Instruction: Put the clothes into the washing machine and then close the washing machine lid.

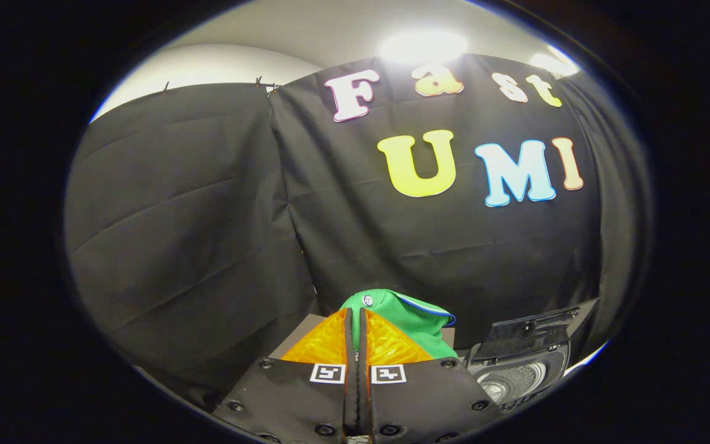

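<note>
My gripper is shut, its two fingers pressed together with only a thin slit between them. A green garment with blue trim and a small white button bunches right at the fingertips and hangs down along the right finger; a fold of it appears pinched between the tips. To the right and lower stands the washing machine, small in view. Its dark lid is raised and the ribbed metal drum shows inside. The lower part of the garment is hidden behind the fingers.
A brown flat surface, perhaps a box or table top, shows just left of the fingertips. The black cloth wall of the booth rises behind everything, with a seam between two panels beyond the fingers.
</note>
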### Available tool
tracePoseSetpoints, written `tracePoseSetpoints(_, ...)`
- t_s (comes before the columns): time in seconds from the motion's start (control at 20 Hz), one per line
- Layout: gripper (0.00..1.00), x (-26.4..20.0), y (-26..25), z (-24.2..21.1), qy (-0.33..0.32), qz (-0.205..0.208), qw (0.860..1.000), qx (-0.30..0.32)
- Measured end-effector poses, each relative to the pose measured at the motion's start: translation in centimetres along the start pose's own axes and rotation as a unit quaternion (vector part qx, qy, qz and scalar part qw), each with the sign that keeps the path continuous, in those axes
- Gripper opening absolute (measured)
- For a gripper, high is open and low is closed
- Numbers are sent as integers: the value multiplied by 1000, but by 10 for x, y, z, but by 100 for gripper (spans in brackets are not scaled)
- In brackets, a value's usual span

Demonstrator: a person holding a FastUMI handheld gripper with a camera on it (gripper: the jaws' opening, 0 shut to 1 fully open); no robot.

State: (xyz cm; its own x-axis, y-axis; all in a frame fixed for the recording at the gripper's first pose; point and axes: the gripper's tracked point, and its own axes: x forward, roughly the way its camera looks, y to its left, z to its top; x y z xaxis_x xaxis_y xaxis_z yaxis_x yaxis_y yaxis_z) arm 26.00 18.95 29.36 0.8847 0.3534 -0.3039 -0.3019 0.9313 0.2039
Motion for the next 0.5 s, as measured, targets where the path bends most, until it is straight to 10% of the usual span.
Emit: tracePoseSetpoints(0.5,1,-44,-112,21,-12,-55,998,36)
